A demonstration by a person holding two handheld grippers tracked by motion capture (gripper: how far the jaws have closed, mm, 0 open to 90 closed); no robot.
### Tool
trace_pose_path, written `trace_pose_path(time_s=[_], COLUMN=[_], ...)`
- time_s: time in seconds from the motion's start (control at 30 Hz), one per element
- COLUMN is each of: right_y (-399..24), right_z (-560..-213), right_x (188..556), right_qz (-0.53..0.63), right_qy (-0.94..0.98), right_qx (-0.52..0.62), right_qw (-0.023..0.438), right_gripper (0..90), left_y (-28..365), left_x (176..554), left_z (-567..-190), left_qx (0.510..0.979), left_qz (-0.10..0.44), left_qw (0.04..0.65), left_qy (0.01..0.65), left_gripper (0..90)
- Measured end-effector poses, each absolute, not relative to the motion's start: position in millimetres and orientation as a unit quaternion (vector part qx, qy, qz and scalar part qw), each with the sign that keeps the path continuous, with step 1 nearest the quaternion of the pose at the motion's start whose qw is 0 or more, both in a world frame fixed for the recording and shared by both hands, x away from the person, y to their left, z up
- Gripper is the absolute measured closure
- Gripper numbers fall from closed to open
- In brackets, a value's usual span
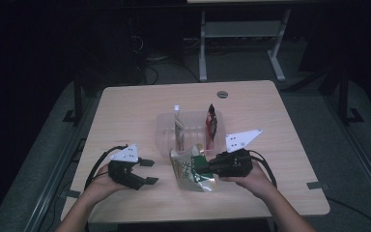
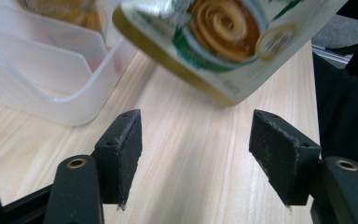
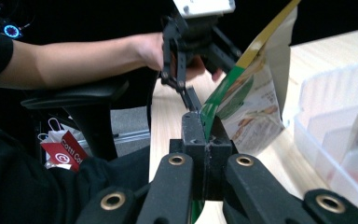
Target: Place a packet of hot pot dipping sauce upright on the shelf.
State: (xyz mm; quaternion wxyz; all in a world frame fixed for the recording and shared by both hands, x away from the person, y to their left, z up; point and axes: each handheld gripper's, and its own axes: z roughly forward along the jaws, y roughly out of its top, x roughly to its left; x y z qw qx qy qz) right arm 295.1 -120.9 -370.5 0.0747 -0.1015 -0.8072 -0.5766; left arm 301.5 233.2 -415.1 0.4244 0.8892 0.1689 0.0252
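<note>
- Glossy foil makes up the snack pouch, printed green and white with a gold edge, and it hangs clear of the table just in front of the right tongs
- Right tongs are pinched tight on the pouch; in the right gripper view the two black jaws meet on the green edge of the pouch, with the rest of the bag fanning up and away beyond them
- Left tongs stand wide apart with nothing between the jaws; no earlier picture is needed to see bare wood through the gap in the left gripper view
- From the left tongs the pouch floats ahead and above the jaw tips, apart from them, showing a spiral picture and a gold border
- Pale wooden table lies under both tongs
- Clear plastic tray with dividers sits beyond the pouch, on the far side from both tongs; in the left gripper view the tray lies ahead and to the left of the jaws
- Two upright packets stand in the tray, a light one nearer the left tongs' side and a dark red one nearer the right tongs' side
- Left and right tongs are well apart, with the pouch between them and closer to the right one
</note>
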Motion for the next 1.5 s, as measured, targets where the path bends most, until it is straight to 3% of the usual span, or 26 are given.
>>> trace_pose_path(time_s=[0.47, 1.5], right_y=[-106.8, -76.7], right_z=[-346.9, -302.3], right_x=[301.6, 329.1], right_qz=[-0.595, -0.612], right_qy=[-0.798, -0.788], right_qx=[-0.075, -0.046], right_qw=[0.058, 0.032], right_gripper=[90.0, 90.0], left_y=[239.6, 242.2], left_x=[307.1, 308.0], left_z=[-419.9, -418.2], left_qx=[0.887, 0.885], left_qz=[0.028, 0.028], left_qw=[0.422, 0.426], left_qy=[0.184, 0.186], left_gripper=[25.8, 25.7])
